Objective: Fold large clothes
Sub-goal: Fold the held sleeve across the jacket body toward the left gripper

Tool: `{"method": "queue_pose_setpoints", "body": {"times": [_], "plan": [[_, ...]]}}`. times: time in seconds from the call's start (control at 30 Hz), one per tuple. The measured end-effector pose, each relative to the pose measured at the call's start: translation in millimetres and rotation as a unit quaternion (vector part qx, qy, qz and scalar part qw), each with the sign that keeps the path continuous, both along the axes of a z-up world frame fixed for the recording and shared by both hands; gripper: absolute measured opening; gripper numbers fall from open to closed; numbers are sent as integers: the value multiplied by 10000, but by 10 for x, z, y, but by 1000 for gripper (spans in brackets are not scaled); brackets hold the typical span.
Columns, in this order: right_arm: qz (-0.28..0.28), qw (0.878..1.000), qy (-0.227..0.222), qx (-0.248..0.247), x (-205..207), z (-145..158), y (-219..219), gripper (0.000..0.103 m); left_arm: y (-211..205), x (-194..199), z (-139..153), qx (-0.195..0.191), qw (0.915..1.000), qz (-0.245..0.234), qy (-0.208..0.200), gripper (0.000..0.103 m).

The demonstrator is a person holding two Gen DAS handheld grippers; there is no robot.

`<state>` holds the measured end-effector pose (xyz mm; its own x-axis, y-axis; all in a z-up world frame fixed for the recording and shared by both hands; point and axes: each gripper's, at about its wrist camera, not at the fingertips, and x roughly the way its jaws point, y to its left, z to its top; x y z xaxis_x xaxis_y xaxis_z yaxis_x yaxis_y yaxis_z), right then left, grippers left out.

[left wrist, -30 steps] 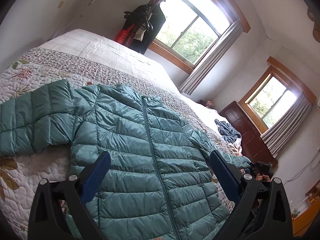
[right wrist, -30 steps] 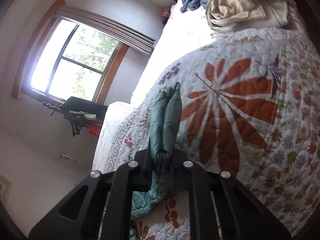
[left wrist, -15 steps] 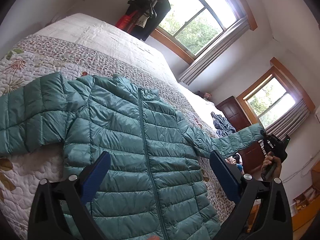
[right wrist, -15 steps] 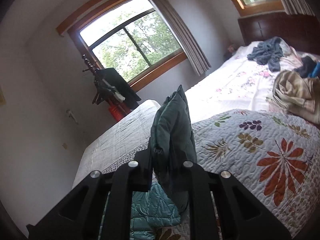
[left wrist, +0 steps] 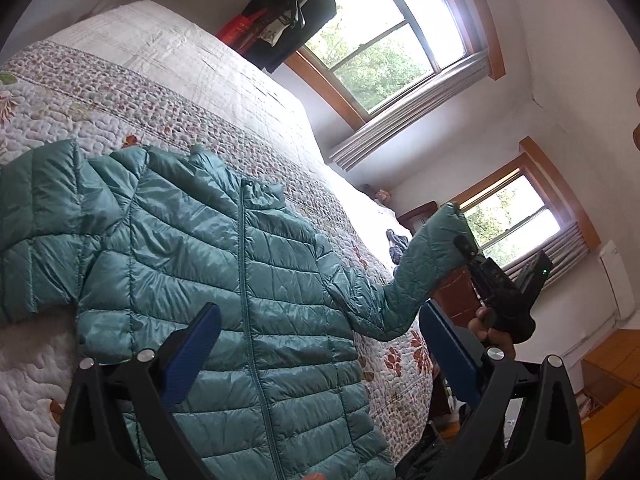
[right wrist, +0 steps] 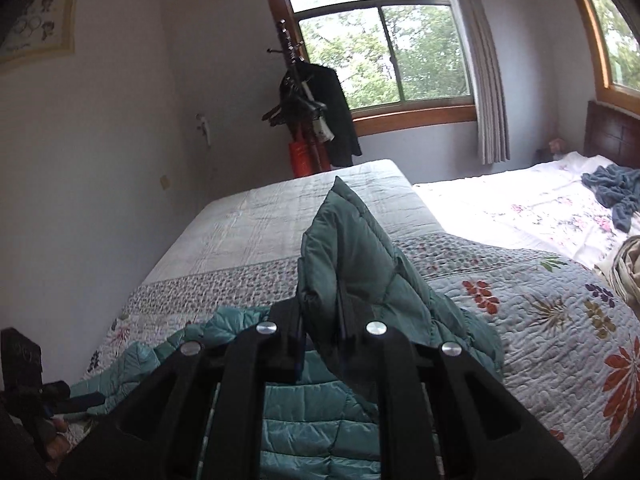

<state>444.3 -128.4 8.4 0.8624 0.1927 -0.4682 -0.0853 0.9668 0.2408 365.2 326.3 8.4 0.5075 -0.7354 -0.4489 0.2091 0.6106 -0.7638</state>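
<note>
A teal jacket [left wrist: 224, 280] is lying zipped, front up, on the quilted bed [left wrist: 168, 92]. Its sleeve [right wrist: 352, 264] is being gripped and held raised by the right gripper [right wrist: 322, 344]. The left gripper [left wrist: 320, 344] is being held above the jacket, jaws wide apart. A coat rack [right wrist: 308, 104] is standing by the far window [right wrist: 380, 52].

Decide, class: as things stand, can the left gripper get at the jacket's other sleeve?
Probably yes. The left gripper is open and holds nothing, and the flat sleeve lies uncovered on the bed. The right gripper is busy with the raised sleeve.
</note>
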Motion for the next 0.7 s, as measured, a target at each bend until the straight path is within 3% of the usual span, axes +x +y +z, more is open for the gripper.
{"method": "queue_pose_setpoints", "body": {"times": [0.4,0.57,0.7], "plan": [[1148,9859,969,-739,397,-1083,1427,11,2,457,-432,-370,9979,22,526,99],[1463,9765,1331,-857,459,-1556,1796,11,-55,693,-707,-462,9955,-24,829,99],[1631,9711,1520,-855,464,-1715,1893,19,-128,863,-924,-637,9919,-109,1097,99]]}}
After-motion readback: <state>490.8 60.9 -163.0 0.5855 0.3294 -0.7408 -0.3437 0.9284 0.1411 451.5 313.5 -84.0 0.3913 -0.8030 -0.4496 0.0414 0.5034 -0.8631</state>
